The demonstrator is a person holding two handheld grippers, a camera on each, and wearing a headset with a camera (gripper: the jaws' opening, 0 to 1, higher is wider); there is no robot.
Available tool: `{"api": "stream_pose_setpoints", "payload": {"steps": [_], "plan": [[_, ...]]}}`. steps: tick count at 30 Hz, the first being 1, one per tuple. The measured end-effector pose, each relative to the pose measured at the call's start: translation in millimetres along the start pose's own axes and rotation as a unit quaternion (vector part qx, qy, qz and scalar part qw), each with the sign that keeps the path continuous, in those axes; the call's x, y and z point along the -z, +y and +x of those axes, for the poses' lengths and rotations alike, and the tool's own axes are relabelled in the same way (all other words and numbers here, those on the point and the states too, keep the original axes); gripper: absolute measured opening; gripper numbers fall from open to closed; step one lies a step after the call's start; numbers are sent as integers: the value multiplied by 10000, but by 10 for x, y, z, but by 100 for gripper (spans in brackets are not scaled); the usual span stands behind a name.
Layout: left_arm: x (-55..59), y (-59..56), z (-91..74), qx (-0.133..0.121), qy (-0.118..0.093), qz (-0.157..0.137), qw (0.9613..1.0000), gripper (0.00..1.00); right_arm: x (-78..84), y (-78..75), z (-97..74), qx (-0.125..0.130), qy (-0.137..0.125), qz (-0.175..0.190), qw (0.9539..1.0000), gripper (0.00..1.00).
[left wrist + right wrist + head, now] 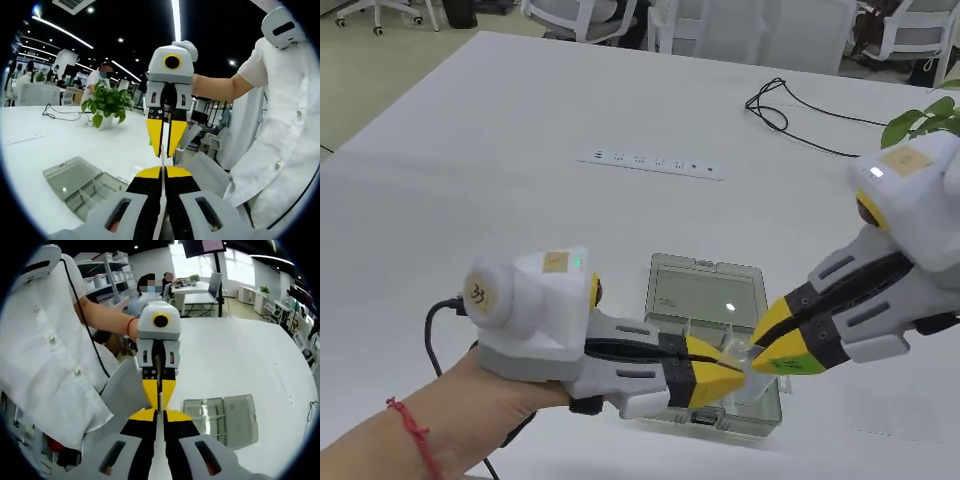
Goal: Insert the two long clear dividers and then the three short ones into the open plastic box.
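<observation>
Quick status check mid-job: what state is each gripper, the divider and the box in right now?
left gripper, shut on the clear divider.
right gripper, shut on the same divider, tips facing the left's.
clear divider, held in the air, not in the plastic box.
plastic box, open, lid laid flat.

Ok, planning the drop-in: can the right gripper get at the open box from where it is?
Likely yes. The right gripper holds the clear divider over the open plastic box, lid laid back, with nothing between. The left gripper pinches the same divider, so both would have to lower together.
</observation>
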State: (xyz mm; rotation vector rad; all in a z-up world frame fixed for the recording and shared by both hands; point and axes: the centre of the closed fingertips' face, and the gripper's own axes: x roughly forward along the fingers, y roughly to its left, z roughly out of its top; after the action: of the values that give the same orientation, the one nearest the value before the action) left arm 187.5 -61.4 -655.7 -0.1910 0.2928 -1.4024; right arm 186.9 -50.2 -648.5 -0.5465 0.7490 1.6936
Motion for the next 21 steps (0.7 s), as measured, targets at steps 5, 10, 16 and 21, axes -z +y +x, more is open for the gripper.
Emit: {"api": "stream_pose_setpoints", "payload": {"steps": [5,10,16,21], "plan": [[7,-5,-2,5,-16,25,10000,0,2,-5,18,-92,13,51,9999,4],[21,3,-6,-24,8,68,10000,0,8,-2,38,-130,42,43,9999,3],[45,-1,-12,-58,62,104,9999,0,17,5,64,-141,57,33,9999,3],[55,12,-28,-118,40,84,9999,0,7,7,77,-123,64,14,9999,3]]}}
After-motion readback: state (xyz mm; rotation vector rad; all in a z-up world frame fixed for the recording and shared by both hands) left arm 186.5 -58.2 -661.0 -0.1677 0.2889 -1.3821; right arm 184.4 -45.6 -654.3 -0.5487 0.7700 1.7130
